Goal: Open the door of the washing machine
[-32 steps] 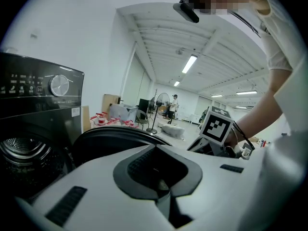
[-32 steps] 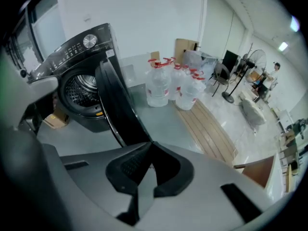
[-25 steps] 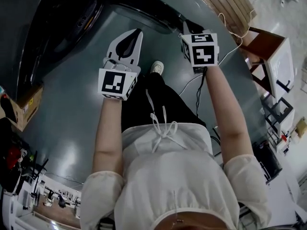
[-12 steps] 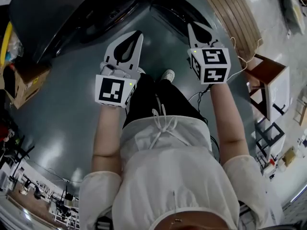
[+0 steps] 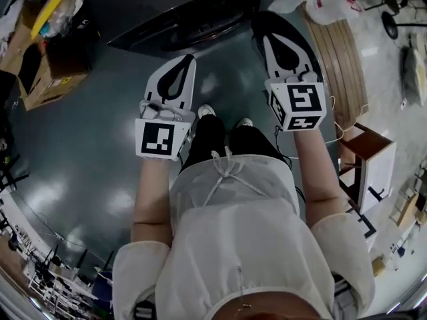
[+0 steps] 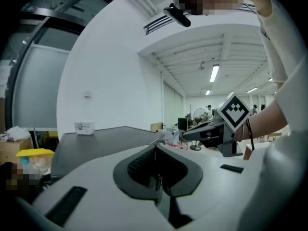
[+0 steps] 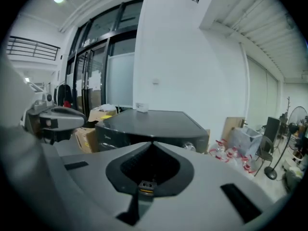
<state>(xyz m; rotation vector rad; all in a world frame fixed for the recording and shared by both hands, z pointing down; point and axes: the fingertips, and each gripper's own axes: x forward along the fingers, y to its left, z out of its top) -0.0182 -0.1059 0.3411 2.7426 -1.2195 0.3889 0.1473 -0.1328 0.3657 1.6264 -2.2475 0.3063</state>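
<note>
Now left gripper [image 5: 189,60] and right gripper [image 5: 267,39] jaws are closed, holding nothing; washing machine [image 5: 173,9] at 12 o'clock

Head view dim, floor [image 5: 80,159] glare patches; gripper views brighter (ceiling lights [image 6: 214,73]), fisheye-warped edges.

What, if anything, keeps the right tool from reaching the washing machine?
Probably nothing, so likely yes: the right tool, shut and empty, points at the washing machine, and nothing visible stands between them.
</note>
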